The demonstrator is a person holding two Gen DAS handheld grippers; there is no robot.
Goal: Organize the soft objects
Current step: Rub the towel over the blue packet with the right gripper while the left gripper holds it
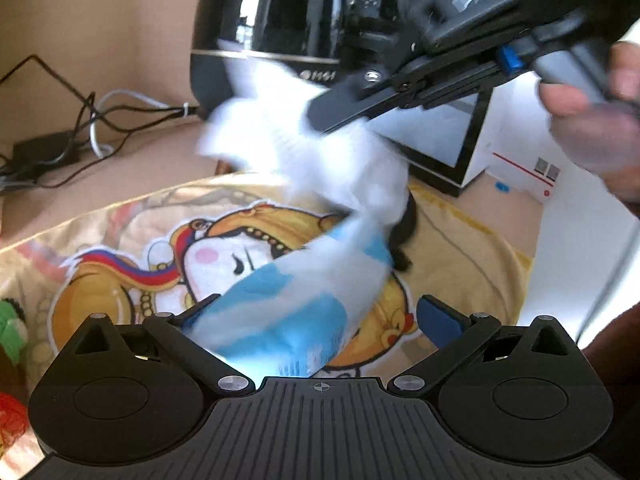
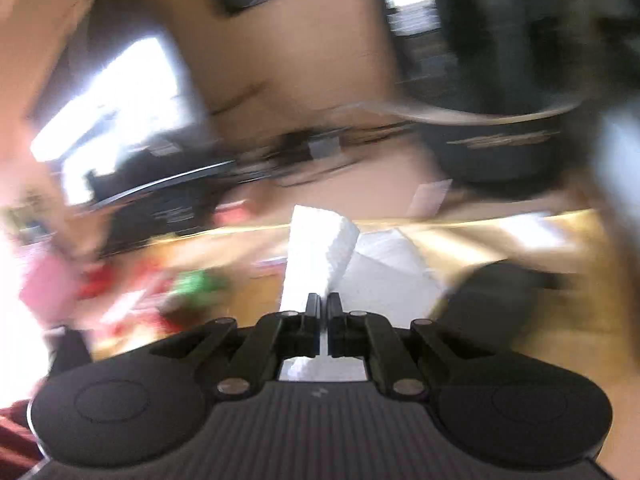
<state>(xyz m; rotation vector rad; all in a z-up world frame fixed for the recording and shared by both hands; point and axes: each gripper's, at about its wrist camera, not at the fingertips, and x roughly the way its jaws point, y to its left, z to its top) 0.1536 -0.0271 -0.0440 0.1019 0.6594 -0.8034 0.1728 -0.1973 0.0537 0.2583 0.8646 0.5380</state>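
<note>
- Spread across the tan floor is one yellow cartoon-print blanket (image 1: 460,240), with one glossy black appliance (image 1: 280,20) and a tangle of cables (image 1: 72,120) behind it.
- One white-and-blue soft cloth (image 1: 304,264) hangs above the blanket, stretched between two grippers.
- One right gripper (image 2: 323,300), fingers clamped together, pinches the cloth's white end.
- One left gripper (image 1: 320,312) stands wide apart, with the cloth's blue end lying between its fingers.
- One hand (image 1: 592,120) holds the right gripper.

Ahead of the tongs stands a tan wall (image 1: 120,20), a glossy black appliance (image 1: 280,20) against it (daylight glinting off), with black cables (image 1: 60,120) trailing left.
</note>
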